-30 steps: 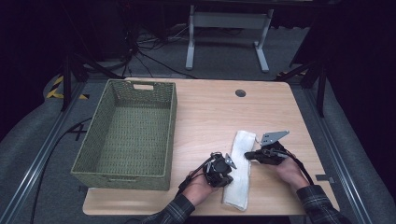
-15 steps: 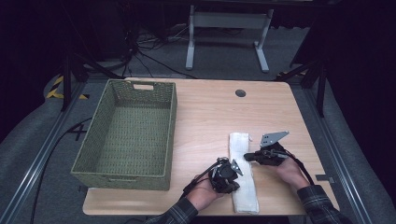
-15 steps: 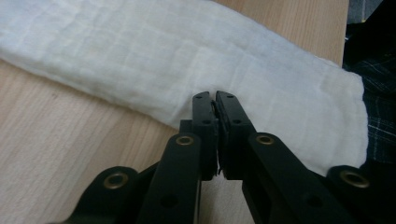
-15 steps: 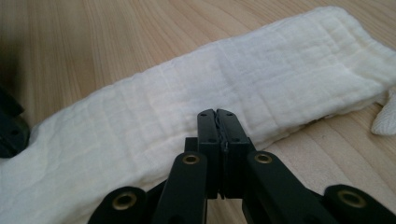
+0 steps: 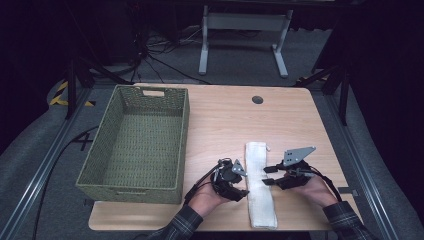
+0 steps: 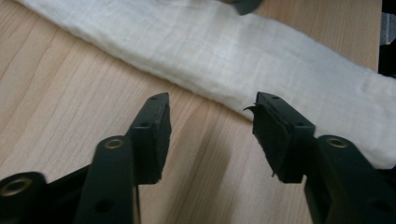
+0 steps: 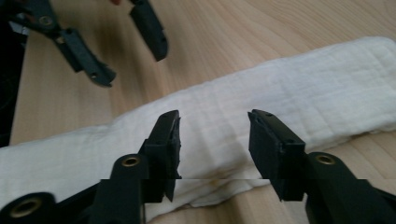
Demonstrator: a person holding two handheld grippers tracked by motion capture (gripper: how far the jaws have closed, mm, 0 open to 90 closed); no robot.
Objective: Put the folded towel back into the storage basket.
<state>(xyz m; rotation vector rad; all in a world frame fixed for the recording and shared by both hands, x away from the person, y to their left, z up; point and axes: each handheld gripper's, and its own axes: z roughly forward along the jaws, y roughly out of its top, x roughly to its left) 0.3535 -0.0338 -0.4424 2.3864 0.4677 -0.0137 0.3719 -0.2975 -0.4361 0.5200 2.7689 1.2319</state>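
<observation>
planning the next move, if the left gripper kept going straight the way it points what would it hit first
Most likely the folded white cloth: the left gripper points at its near edge with open jaws and nothing between them. Bare table lies just short of it, so a downward tilt might touch wood first.

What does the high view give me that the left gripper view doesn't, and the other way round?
High view alone: the woven basket left of the work, the person's sleeves, and the right hand-held gripper. Left gripper view alone: the left hand-held gripper up close, jaws just opening, nothing between them, over bare wood just short of the cloth's edge. Both share the folded white cloth lying flat on the wooden table.
</observation>
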